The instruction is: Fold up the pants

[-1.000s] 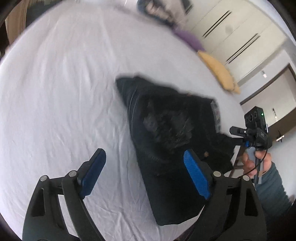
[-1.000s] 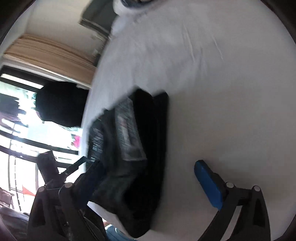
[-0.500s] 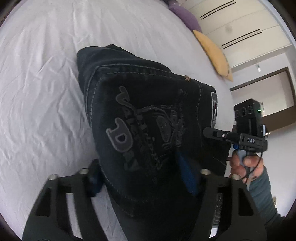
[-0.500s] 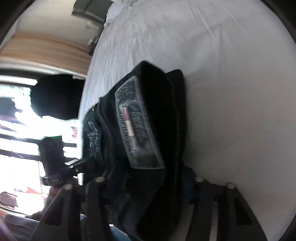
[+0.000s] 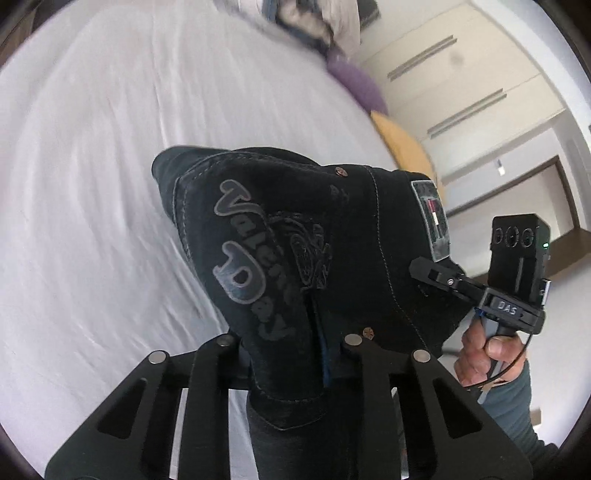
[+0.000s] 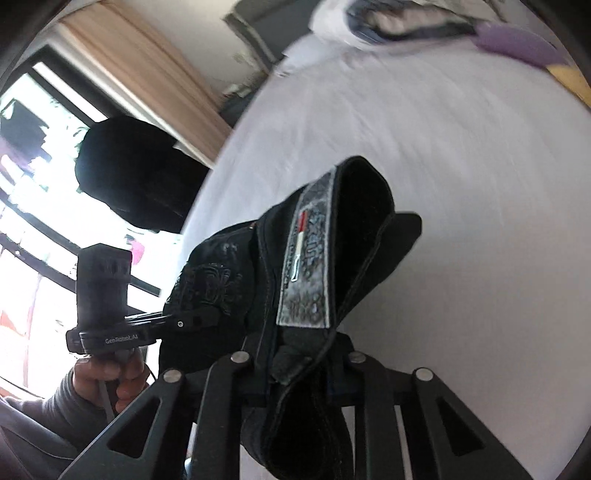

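The dark denim pants (image 5: 295, 236) are folded into a thick bundle with grey lettering on a back pocket and a grey waistband patch (image 6: 304, 266). My left gripper (image 5: 288, 343) is shut on the near edge of the bundle. My right gripper (image 6: 299, 358) is shut on the waistband end of the pants (image 6: 354, 229). Both lift the bundle above the white bed sheet (image 5: 92, 184). The fingertips of both are hidden in the cloth. Each gripper shows in the other's view: the right one (image 5: 443, 275), the left one (image 6: 184, 321).
The white bed (image 6: 461, 166) spreads under and beyond the pants. A purple pillow (image 5: 354, 83), a yellow pillow (image 5: 402, 140) and a pile of clothes (image 5: 314, 18) lie at the far edge. A window and curtain (image 6: 129, 66) stand to the left.
Both grippers were open over the pants lying on the bed. They have closed on the bundle's near edge and waistband, and raised it off the sheet.
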Available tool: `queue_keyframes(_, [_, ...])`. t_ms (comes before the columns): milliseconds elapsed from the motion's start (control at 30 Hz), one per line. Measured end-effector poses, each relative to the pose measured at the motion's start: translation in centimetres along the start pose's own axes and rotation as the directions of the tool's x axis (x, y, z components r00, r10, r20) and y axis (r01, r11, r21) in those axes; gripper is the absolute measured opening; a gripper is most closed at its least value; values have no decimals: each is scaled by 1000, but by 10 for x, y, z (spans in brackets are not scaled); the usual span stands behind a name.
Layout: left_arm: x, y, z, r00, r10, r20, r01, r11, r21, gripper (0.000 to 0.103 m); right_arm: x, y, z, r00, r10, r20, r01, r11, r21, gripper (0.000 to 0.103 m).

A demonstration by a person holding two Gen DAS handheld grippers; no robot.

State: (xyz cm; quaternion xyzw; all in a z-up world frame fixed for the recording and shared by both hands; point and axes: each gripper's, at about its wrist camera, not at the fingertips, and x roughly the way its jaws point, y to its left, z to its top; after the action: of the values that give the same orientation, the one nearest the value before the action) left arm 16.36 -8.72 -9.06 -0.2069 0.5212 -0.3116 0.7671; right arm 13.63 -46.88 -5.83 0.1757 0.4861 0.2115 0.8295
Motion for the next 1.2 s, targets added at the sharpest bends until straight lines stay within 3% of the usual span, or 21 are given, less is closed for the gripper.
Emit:
queue_keyframes(67, [-13,6,18,999,19,32,-19,1000,6,21,14,7,24,1000,16,4,-16,1000,-12,21])
queue_keyframes(200, [-23,23,49,990,121,78,-123,992,29,22,59,7,65,998,60,-12,-60,998,2,21])
queue_keyframes(400, [8,85,72,981,187,47,-186,982,-27,24,133,-4,93,994,61,-85,-60,998,24,22])
queue_keyframes(467, [19,102,73,979,200,38,-198,979,-37,30,146,-19,91,993,65,-100,-60,996,59,29])
queue_keyframes(500, [26,111,70,979,200,36,-198,979,-44,33,153,-30,89,993,62,-103,-52,994,91,42])
queue_keyframes(533, [26,115,67,980,195,40,-193,980,-48,44,156,-40,85,994,50,-96,-38,992,124,59])
queue_keyframes(567, [28,120,64,979,198,50,-196,979,-52,57,157,-47,82,995,50,-86,-37,989,145,65])
queue_keyframes(633, [35,123,65,977,199,75,-193,978,-74,72,153,-62,70,994,109,-33,-101,978,181,68])
queue_keyframes(700, [38,126,61,981,175,87,-167,982,-84,72,145,-74,58,987,162,17,-162,962,218,69])
queue_keyframes(767, [29,122,58,968,234,97,-227,971,-76,74,133,-79,50,985,163,52,-171,949,266,73])
queue_keyframes(800, [20,116,58,953,280,120,-274,960,-64,74,123,-80,44,986,146,81,-163,944,288,75])
queue_keyframes(867, [-6,97,52,901,377,215,-381,924,-25,76,98,-72,38,990,39,136,-76,957,280,76])
queue_keyframes(900, [-30,80,50,849,437,298,-458,889,1,77,83,-61,35,985,-33,168,-10,967,253,81])
queue_keyframes(933, [-44,65,47,810,462,361,-500,866,16,83,65,-44,32,971,-136,197,92,971,220,90])
queue_keyframes(967, [-58,49,44,776,474,416,-533,846,31,99,55,-30,29,955,-201,219,160,968,191,93])
queue_keyframes(1067, [-107,-4,27,650,463,603,-624,778,76,103,18,30,26,880,-310,359,313,948,51,97])
queue_keyframes(1100, [-127,-31,15,576,455,679,-672,737,75,103,3,54,24,845,-326,425,355,935,12,102])
queue_keyframes(1133, [-138,-50,11,525,450,722,-702,709,69,103,-13,78,21,802,-337,493,393,919,-11,103])
queue_keyframes(1167, [-151,-73,4,456,437,775,-737,673,55,103,-26,95,18,771,-329,545,409,912,-28,103])
queue_keyframes(1200, [-162,-91,-2,403,431,808,-761,647,35,103,-41,118,14,733,-314,604,425,904,-45,103])
